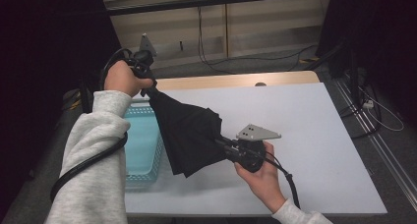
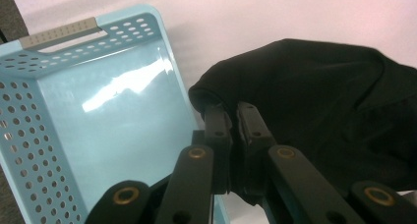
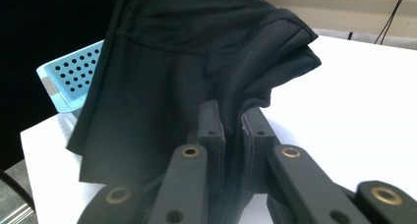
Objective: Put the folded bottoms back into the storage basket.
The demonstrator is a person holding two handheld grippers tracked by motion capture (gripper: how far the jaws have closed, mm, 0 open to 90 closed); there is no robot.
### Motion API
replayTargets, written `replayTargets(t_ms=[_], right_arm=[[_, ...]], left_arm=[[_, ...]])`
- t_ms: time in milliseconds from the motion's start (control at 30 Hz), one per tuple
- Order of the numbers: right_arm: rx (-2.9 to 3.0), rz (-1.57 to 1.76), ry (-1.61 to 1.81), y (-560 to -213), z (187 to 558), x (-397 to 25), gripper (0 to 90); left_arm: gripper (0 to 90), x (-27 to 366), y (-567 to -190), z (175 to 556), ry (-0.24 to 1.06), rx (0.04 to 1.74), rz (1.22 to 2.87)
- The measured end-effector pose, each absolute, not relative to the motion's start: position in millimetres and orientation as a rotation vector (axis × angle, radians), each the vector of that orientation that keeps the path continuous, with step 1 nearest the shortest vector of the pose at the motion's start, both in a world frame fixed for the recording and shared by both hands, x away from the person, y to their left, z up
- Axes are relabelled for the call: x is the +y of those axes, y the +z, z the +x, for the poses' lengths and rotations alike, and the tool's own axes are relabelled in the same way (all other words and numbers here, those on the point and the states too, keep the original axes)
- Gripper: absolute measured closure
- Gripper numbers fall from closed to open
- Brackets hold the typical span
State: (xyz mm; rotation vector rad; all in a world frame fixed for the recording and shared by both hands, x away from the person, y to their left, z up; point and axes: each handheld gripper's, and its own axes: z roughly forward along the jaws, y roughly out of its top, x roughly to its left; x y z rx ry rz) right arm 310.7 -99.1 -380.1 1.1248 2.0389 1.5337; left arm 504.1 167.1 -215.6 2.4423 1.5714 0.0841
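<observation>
Both claws are gripping the black cloth (image 1: 189, 130), left claw (image 1: 146, 86) upper left, right claw (image 1: 227, 146) lower right, sagging beside the blue basket (image 1: 142, 140)

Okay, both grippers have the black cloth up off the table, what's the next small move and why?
Probably carry the black cloth left and lower it over the blue basket. Both the left gripper and the right gripper are shut on it, it hangs between them partly above the basket, and the basket's floor looks bare in the left gripper view.
</observation>
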Motion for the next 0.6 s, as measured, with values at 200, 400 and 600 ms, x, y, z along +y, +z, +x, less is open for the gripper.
replayTargets(t_ms=[200, 400, 600], right_arm=[[2.026, 1.118, 1.545, -376, 310, -96, 81.8], [2.022, 1.102, 1.555, -371, 311, -93, 81.8], [2.023, 1.084, 1.552, -366, 312, -90, 81.8]], left_arm=[[85.2, 167, -209, 504, 0.101, 1.578, 2.442], [85.2, 170, -202, 503, 0.112, 1.583, 2.436], [85.2, 171, -197, 503, 0.135, 1.591, 2.437]])
